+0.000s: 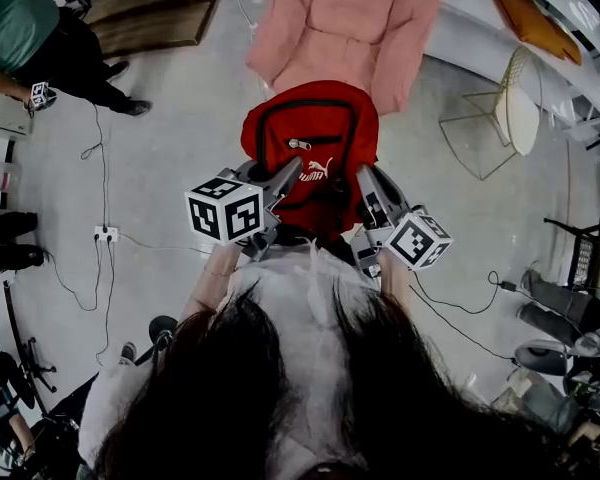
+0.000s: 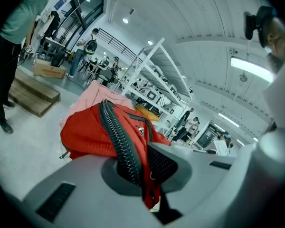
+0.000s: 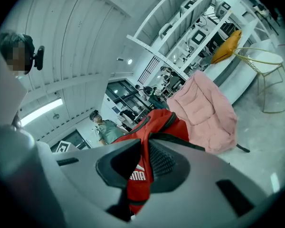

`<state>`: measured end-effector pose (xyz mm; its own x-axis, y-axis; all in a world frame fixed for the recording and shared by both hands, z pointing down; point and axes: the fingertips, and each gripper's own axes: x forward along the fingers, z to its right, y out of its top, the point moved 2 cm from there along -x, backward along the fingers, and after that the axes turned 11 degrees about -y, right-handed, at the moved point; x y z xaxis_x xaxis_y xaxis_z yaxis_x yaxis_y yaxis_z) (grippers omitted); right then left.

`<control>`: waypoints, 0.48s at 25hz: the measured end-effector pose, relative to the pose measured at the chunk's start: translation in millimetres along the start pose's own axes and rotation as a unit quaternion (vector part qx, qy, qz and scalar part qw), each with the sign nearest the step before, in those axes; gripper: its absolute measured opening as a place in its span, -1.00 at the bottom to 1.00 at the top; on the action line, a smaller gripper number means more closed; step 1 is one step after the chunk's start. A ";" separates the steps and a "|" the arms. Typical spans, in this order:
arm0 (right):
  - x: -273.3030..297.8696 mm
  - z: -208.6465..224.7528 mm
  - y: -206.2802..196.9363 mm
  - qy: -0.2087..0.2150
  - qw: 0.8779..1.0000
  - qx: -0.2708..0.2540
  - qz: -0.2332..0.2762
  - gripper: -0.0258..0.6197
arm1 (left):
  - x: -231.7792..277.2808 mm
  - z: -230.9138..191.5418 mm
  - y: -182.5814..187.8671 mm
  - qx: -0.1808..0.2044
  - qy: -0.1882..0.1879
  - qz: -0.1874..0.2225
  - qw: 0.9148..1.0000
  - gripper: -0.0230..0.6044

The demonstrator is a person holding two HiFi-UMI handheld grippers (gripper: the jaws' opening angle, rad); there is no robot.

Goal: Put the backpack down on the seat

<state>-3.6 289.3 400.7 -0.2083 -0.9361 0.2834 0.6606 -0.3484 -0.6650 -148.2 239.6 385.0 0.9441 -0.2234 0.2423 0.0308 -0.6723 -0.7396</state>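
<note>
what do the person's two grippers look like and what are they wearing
The left gripper and right gripper are both grey, with long tapering jaws and dark dimpled pads on the inner faces. Each carries a white cube printed with black square markers. The person wears a light top, and the forearms are uncovered.

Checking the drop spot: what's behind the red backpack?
A pink padded seat stands beyond the backpack; the bag covers the seat's near edge, so that part cannot be seen.
</note>
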 end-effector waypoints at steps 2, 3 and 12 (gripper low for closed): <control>-1.4 -4.6 1.2 0.010 1.000 0.005 0.001 -0.73 | 0.1 0.0 -1.0 0.000 0.001 -0.001 1.000 -0.80; -1.5 -10.7 2.1 0.025 1.000 0.018 0.004 -0.74 | -0.4 0.4 -0.7 -0.001 0.000 -0.001 1.000 -0.80; -35.8 -68.0 84.0 0.335 0.894 0.268 0.131 -0.83 | 19.0 14.8 -21.4 -0.046 -0.020 -0.021 0.999 -0.80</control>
<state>10.3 290.2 287.7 -0.2618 -0.8642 -0.4296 0.9634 -0.2074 -0.1697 -126.0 260.2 396.2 0.9551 -0.1663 0.2453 0.0422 -0.7431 -0.6679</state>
